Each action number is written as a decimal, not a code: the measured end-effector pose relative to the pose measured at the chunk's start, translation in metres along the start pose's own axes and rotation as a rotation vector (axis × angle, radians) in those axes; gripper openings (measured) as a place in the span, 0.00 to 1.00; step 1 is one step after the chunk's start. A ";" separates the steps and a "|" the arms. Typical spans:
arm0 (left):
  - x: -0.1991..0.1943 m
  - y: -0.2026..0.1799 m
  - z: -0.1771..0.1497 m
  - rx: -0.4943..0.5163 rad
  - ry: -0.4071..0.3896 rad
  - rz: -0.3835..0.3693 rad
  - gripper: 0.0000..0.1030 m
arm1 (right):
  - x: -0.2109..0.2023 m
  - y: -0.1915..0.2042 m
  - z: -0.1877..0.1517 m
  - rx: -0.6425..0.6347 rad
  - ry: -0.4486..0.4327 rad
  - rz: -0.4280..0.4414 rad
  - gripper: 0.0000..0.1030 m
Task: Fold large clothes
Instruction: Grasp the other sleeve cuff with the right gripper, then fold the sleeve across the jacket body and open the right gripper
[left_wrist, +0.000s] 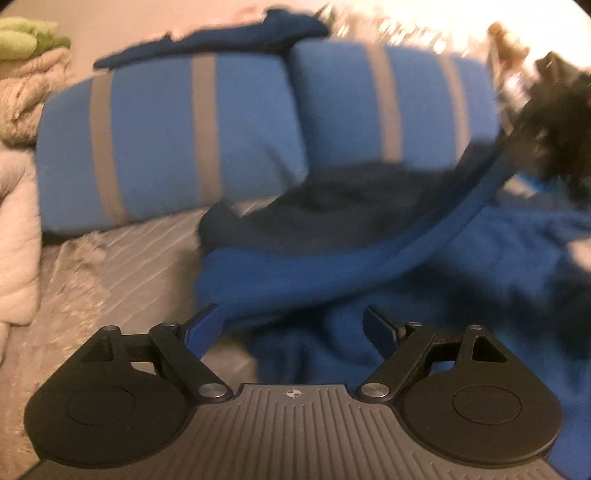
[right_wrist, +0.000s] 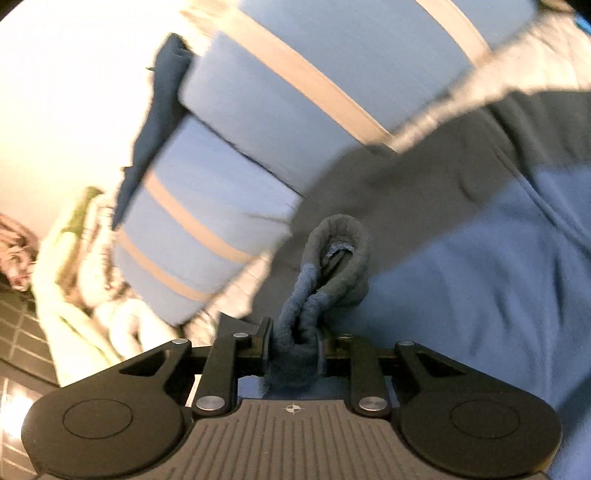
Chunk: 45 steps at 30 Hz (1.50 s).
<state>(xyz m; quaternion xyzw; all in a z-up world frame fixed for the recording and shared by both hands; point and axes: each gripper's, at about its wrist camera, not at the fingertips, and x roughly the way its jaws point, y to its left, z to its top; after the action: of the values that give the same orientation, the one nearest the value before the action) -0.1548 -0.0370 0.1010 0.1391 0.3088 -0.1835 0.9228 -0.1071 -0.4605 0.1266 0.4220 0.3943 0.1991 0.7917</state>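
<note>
A large blue fleece garment (left_wrist: 369, 273) with a dark navy part (left_wrist: 332, 206) lies rumpled on the bed. My left gripper (left_wrist: 293, 325) hovers low over its near edge, open, with nothing pinched between its blue-padded fingers (left_wrist: 203, 332). In the right wrist view my right gripper (right_wrist: 293, 345) is shut on a bunched fold of the same fleece garment (right_wrist: 461, 266). A loop of its grey and blue edge (right_wrist: 332, 251) sticks up just beyond the jaws. Both views are blurred.
Two blue pillows with grey stripes (left_wrist: 177, 136) lie across the back of the bed, with a dark navy cloth (left_wrist: 229, 44) on top. Cream blankets (left_wrist: 22, 110) pile up at the left. The grey ribbed bedspread (left_wrist: 122, 266) shows beside the garment. A tiled floor (right_wrist: 22, 332) shows at lower left.
</note>
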 end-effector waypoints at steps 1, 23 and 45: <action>0.009 0.007 -0.002 -0.007 0.023 0.016 0.81 | -0.004 0.005 0.002 -0.010 -0.012 0.014 0.24; 0.063 0.040 0.052 0.033 -0.100 0.051 0.81 | -0.046 0.039 0.035 -0.046 -0.173 0.057 0.23; 0.086 0.030 0.010 0.119 0.083 0.050 0.36 | -0.078 0.009 0.053 -0.072 -0.229 -0.010 0.23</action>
<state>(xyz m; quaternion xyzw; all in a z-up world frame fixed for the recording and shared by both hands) -0.0729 -0.0353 0.0594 0.2086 0.3316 -0.1726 0.9037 -0.1122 -0.5336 0.1871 0.4112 0.2961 0.1597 0.8472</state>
